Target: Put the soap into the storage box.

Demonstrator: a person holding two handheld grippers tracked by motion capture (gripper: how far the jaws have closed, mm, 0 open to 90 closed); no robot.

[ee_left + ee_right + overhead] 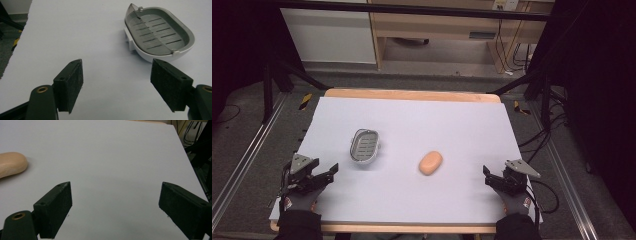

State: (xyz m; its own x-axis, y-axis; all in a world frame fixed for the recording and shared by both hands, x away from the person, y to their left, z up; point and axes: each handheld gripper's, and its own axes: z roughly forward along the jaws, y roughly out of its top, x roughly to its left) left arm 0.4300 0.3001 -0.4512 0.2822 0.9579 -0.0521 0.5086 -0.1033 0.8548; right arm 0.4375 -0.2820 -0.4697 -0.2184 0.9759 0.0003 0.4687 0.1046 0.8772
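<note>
**White tabletop, two idle grippers**

White table (412, 125) spans mid-frame; the soap dish (364, 145) sits left of centre, the peach soap bar (431, 162) just right of it. Left gripper (326, 174) and right gripper (492, 181) gape wide, grasping nothing, at the lower corners.

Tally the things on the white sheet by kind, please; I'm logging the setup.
Soap dish: 1
Bar of soap: 1
Tool: 2, left and right, both open
Total: 4
</note>
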